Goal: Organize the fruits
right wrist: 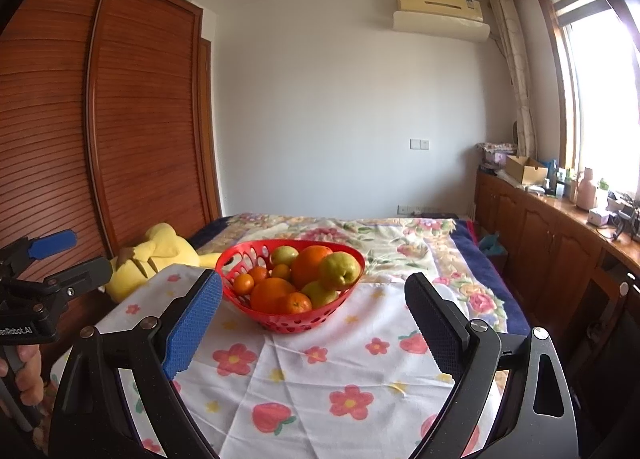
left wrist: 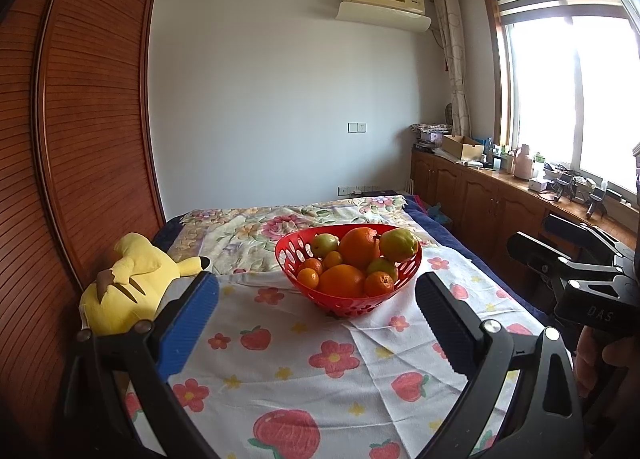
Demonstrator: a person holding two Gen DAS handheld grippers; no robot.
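A red perforated basket [left wrist: 288, 253] [right wrist: 240, 257] stands on a flower-and-strawberry cloth [left wrist: 320, 379] [right wrist: 320, 371] on the bed. It is heaped with two large oranges [left wrist: 360, 249] [right wrist: 310, 265], several small tangerines [left wrist: 378, 284] [right wrist: 295, 304] and yellow-green fruits [left wrist: 398, 245] [right wrist: 339, 270]. My left gripper [left wrist: 316, 278] [right wrist: 92, 251] hovers open just short of the basket, nothing between its pads. My right gripper [right wrist: 314, 280] [left wrist: 534, 233] is beside it, also open and empty, facing the basket's near side.
A yellow plush toy [left wrist: 132, 283] [right wrist: 160, 255] lies left of the basket against a wooden slatted wardrobe [left wrist: 80, 139]. Low wooden cabinets [left wrist: 480, 195] with clutter on top run under the window on the right. A floral bedspread [right wrist: 400, 235] extends behind the basket.
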